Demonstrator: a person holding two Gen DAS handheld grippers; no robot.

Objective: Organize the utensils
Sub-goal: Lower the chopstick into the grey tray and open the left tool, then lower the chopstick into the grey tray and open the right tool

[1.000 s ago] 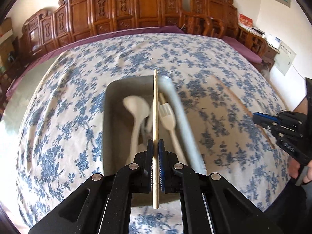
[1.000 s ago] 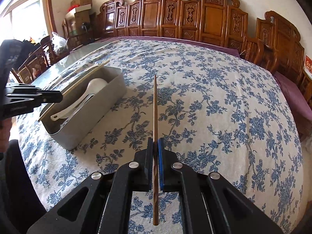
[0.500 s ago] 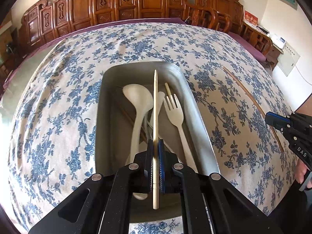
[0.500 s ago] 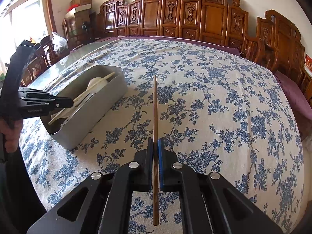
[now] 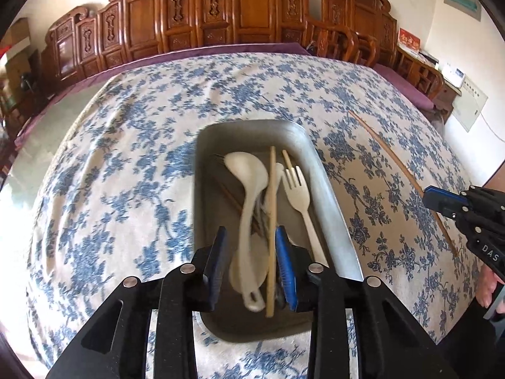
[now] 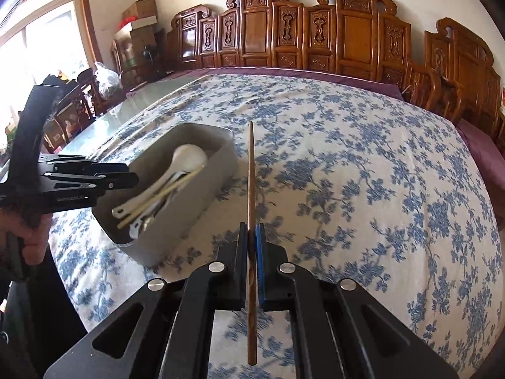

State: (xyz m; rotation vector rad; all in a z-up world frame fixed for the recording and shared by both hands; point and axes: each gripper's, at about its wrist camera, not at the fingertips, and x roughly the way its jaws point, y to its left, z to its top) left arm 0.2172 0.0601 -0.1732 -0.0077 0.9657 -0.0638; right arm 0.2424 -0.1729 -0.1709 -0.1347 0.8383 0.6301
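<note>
A grey metal tray (image 5: 202,189) (image 6: 195,214) on the floral cloth holds a white spoon (image 5: 246,170) (image 6: 189,158), a white fork (image 5: 296,186) and other utensils. My left gripper (image 5: 251,233) (image 6: 126,173) hovers over the tray's near end, its jaws opening. A pale chopstick (image 5: 271,221) (image 6: 164,192) shows between them, close to the right pad. The right wrist view shows it lying free in the tray. My right gripper (image 6: 251,230) (image 5: 442,200) is shut on a brown chopstick (image 6: 251,173) (image 5: 394,164), in the air right of the tray.
Carved wooden chairs (image 6: 347,38) line the table's far side. The blue-flowered cloth (image 6: 363,173) covers most of the table, with bare glass (image 6: 135,110) at its left end. A person's hand (image 6: 31,243) holds the left gripper's handle. Boxes (image 6: 139,9) stand by the window.
The left jaws have parted and let the pale chopstick go into the tray. The right gripper, still holding the brown chopstick, has drifted a little closer to the tray.
</note>
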